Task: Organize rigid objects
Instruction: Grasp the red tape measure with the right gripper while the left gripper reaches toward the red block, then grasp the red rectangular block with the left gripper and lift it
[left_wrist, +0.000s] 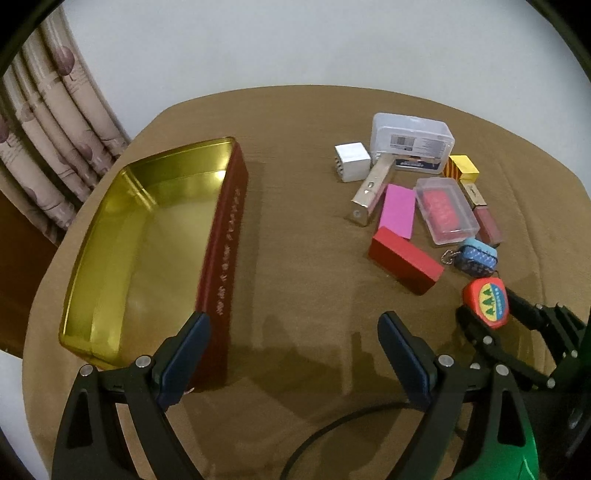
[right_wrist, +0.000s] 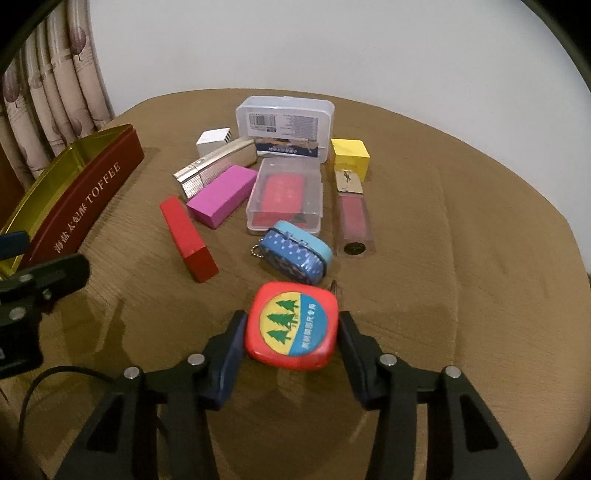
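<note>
A red tape measure (right_wrist: 291, 325) with a tree sticker sits between the fingers of my right gripper (right_wrist: 291, 326), whose pads touch both its sides just above the brown table. The left wrist view shows the same tape measure (left_wrist: 485, 302) at the lower right. My left gripper (left_wrist: 293, 325) is open and empty, its left finger by the near corner of an empty gold-lined red toffee tin (left_wrist: 147, 236). Loose items lie beyond: a red box (right_wrist: 188, 240), a pink block (right_wrist: 221, 197), a small blue case (right_wrist: 295, 253) and a clear case (right_wrist: 286, 195).
Further back lie a silver tube (right_wrist: 216, 164), a white cube (right_wrist: 214, 142), a large clear box (right_wrist: 284, 122), a yellow box (right_wrist: 349, 155) and a lip gloss (right_wrist: 352, 214). Curtains (left_wrist: 55, 147) hang at the left. A black cable (left_wrist: 332, 435) runs across the near table edge.
</note>
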